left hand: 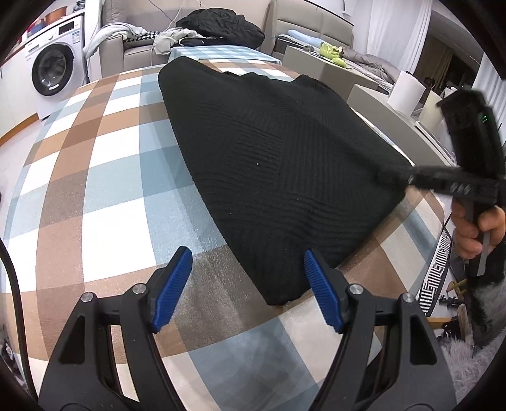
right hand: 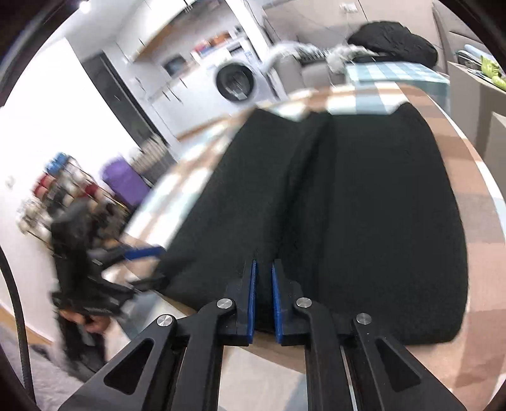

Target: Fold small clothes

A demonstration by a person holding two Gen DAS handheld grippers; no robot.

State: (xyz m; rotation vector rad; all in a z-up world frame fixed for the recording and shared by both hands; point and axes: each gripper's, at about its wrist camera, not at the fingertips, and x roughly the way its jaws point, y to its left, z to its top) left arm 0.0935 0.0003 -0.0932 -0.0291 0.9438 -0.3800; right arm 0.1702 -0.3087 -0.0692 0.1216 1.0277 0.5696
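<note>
A black knit garment lies flat on the checked tablecloth, its near corner pointing toward me. In the left wrist view my left gripper stands open just above that corner, and its right pad hovers over the cloth's edge without pressing on it. My right gripper, held by a hand, bites the garment's right edge. The right wrist view shows the right gripper shut on a pinch of the black garment, with a raised ridge running away from the jaws. The left gripper appears blurred at the cloth's left corner.
The table's edge runs close on the right. Behind it stand a sofa with piled clothes, a washing machine, a low side table and a paper towel roll. A rack of bottles stands to the left.
</note>
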